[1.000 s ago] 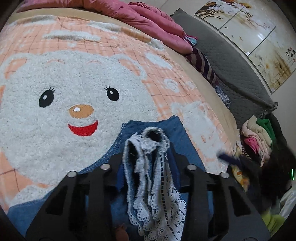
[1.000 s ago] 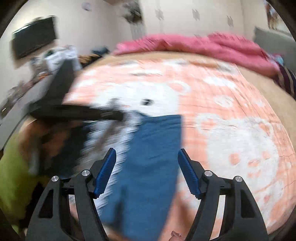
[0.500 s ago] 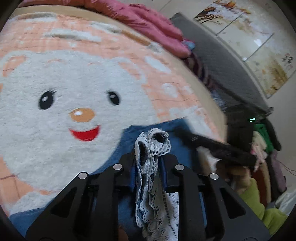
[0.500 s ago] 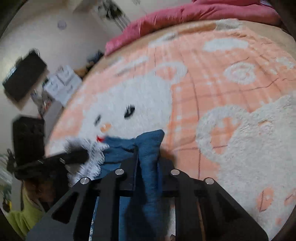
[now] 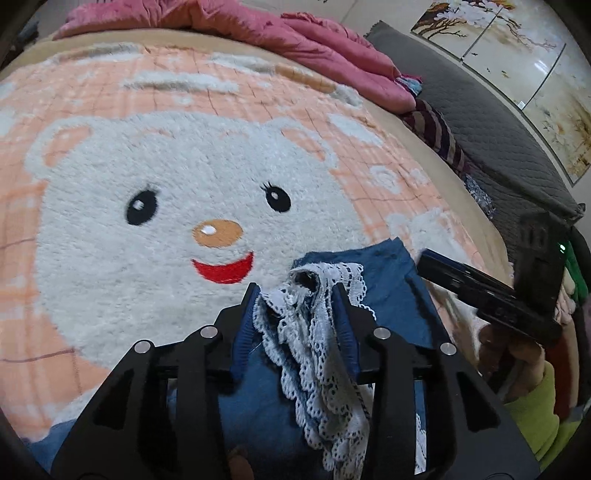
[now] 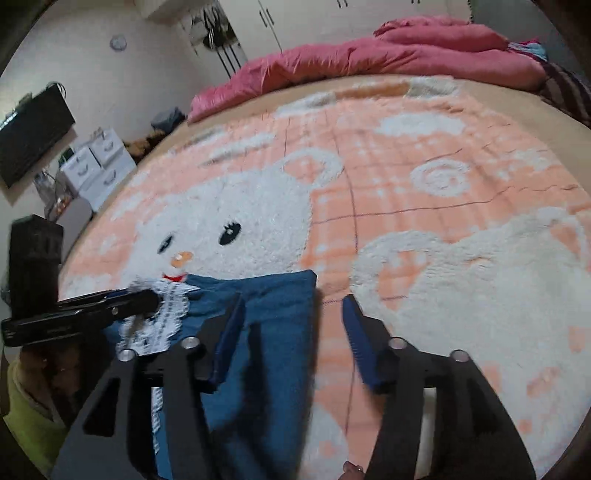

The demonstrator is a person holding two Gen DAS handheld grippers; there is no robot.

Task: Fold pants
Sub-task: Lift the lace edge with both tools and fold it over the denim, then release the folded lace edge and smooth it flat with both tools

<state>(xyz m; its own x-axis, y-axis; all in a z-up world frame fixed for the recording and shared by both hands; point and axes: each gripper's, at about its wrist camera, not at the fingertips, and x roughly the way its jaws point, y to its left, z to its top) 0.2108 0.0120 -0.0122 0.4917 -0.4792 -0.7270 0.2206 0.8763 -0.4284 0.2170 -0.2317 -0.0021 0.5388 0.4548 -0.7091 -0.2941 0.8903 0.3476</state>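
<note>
One pair of blue pants (image 6: pixel 273 332) is lying flat on the bed's bear-patterned blanket (image 5: pixel 155 177). Its white lace hem (image 5: pixel 314 332) is being pinched in the left gripper (image 5: pixel 297 291), whose jaws have just been widening. The right gripper (image 6: pixel 291 306) is spread — just opened — over the pants' corner. One pink quilt (image 6: pixel 388 55) is bunched beyond.

You work over bed with fluffy peach blanket (image 5: pixel 110 110), white bear face woven in. Pink duvet (image 6: pixel 369 59) bunched along far edge. Grey quilted headboard (image 5: pixel 498 140) on your right, landscape panels (image 5: pixel 517 66) on wall above it. Dark TV (image 6: pixel 29 136) on pale left wall, white drawer units (image 6: pixel 96 162) below. Pale wardrobe doors (image 6: pixel 295 18) beyond bed.
</note>
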